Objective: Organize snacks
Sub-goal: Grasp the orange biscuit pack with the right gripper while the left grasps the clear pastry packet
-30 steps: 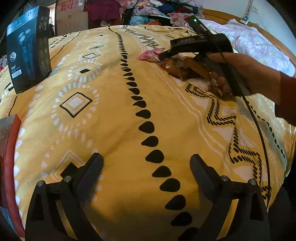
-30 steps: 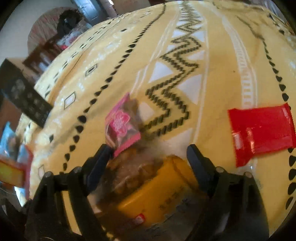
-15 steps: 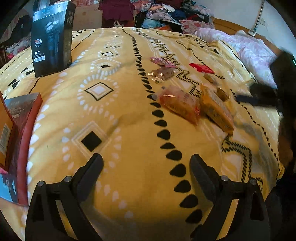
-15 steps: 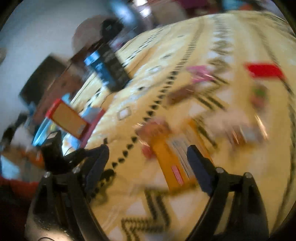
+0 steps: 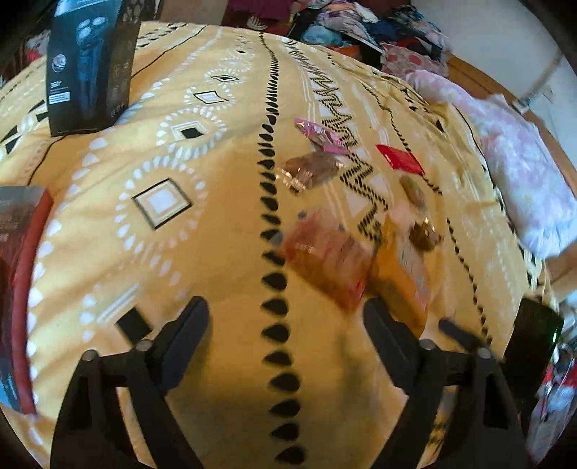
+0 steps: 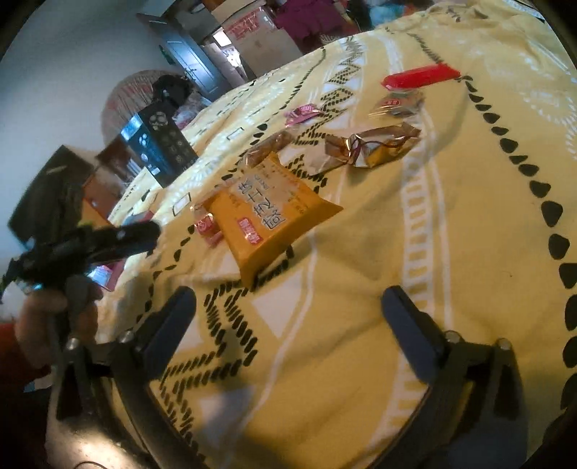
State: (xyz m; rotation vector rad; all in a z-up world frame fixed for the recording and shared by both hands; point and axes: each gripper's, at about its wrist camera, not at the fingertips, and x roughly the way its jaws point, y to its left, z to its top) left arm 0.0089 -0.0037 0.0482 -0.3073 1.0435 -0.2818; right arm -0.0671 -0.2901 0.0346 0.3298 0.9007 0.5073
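Observation:
Several snack packets lie on the yellow patterned bedspread (image 5: 187, 252). An orange packet (image 6: 274, 213) lies flat just beyond my right gripper (image 6: 288, 299), whose jaws are opening with only cloth between them. A reddish see-through packet (image 5: 324, 256) lies beside the orange packet (image 5: 400, 277), ahead and to the right of my left gripper (image 5: 283, 314). The left jaws are closing on nothing. Farther off lie a brown packet (image 5: 310, 171), a pink packet (image 5: 319, 135), a red packet (image 6: 418, 77) and a crumpled gold wrapper (image 6: 375, 148).
A black shaver box (image 5: 90, 68) stands at the far left of the bed. Red boxes (image 5: 21, 288) lie at the left edge. Pink-white bedding (image 5: 523, 173) is bunched at the right, with a clothes pile (image 5: 360, 25) beyond. A hand (image 6: 54, 317) holds the left gripper.
The right gripper let go of the orange packet, drew back toward the near edge and spread wider. In the left view, the right hand has left the middle of the bed and the snacks show.

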